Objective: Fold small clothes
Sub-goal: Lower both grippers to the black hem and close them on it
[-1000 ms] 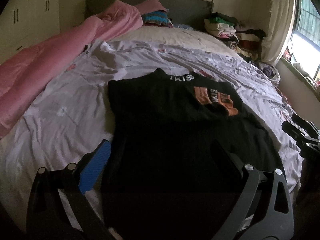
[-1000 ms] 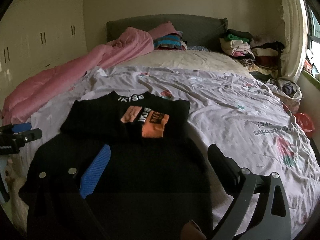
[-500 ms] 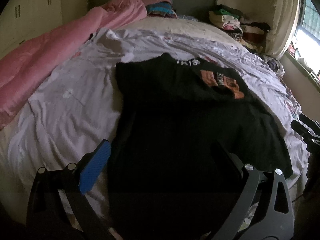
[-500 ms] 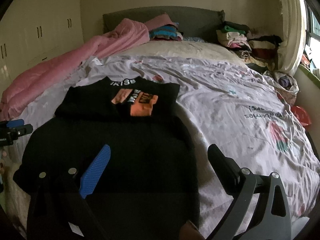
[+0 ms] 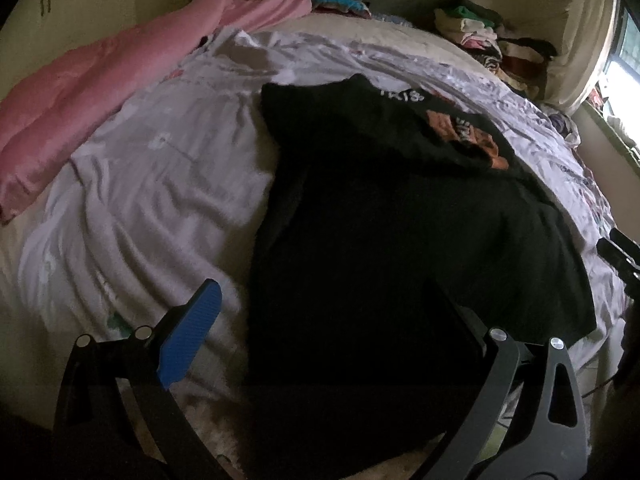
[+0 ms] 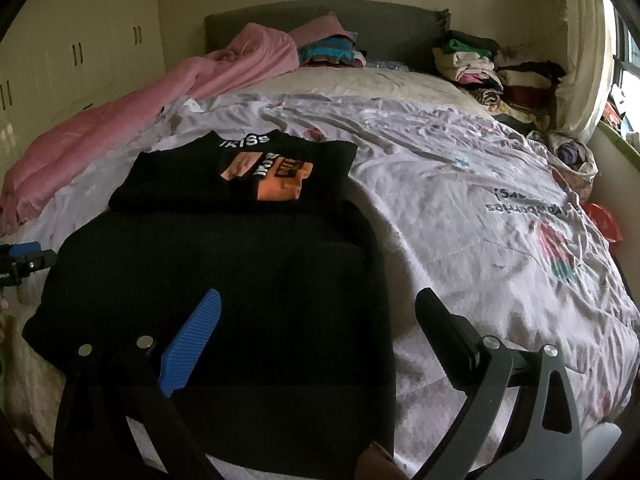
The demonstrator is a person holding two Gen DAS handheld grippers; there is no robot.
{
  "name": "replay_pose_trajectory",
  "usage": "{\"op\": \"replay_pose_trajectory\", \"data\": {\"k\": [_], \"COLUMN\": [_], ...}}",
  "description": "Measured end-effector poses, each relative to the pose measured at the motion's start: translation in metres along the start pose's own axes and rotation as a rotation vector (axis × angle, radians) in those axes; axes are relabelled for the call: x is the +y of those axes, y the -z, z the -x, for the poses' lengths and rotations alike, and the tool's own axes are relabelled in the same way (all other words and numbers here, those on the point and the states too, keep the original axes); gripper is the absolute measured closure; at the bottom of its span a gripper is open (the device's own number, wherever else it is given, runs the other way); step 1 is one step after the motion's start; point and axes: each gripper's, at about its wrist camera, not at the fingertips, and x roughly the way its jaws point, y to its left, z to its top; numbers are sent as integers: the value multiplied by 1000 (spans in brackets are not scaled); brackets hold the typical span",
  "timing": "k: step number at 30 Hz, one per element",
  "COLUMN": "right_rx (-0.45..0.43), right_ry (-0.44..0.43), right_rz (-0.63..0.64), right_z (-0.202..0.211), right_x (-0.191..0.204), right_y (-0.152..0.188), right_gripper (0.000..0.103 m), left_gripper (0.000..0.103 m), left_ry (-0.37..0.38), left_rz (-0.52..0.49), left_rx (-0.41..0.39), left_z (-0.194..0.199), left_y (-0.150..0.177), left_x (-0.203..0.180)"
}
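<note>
Pale lilac bedding point(image 6: 460, 208) covers a wide bed, with a pink quilt point(image 6: 132, 120) bunched along the left of the frame and stacks of folded clothes point(image 6: 488, 68) against the grey headboard point(image 6: 384, 20) at upper right. On the sheet lies a black T-shirt point(image 6: 224, 264), its upper part doubled over so the orange print point(image 6: 276, 178) faces up, filling the lower centre of both views. Both the left gripper point(image 5: 332, 316) and the right gripper point(image 6: 320, 312) hover above its near hem, fingers spread wide apart, holding nothing.
</note>
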Motion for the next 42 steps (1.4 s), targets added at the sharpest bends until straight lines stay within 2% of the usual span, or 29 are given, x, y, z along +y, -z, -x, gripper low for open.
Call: {"op": "replay_pose_trajectory", "data": {"k": [7,9,13,20,24,26,32,38,39,40,42], "right_rx": [13,16,16,24,41,57,103,167,186,202,232], "right_ry": [3,4,2,4,-2,-7,-27,-74,-80,-87,-92], "right_rz": [6,6,9,12,18,25,35,3,0,-3,-10], "right_z": [2,2,4,4,5,4,5,9,8,7,5], "right_x": [0,-1,0,1,0,0,-5,-23,-26,-29,-32], "right_y": [6,8,9,12,22,27,40,59,63,66,73], "right_gripper": [6,6,6,6,6,6,6,7,13,23,31], "left_gripper": [10,13,23,53,54,60,68,68,68,68,68], "left_ry": [36,39,67,126,152,162,147,137,138,139,136], "left_rz": [23,23,37,70,72,69,53,48,52,54,55], "left_rx": [42,45,61,114,148,162,179,176,176,175,174], "left_z": [3,6,10,7,4,1,-8,-10,-11,-11,-11], "left_y": [22,27,37,56,67,70,71,71,71,71,71], "left_x": [16,19,25,34,32,29,23,21,22,22,22]}}
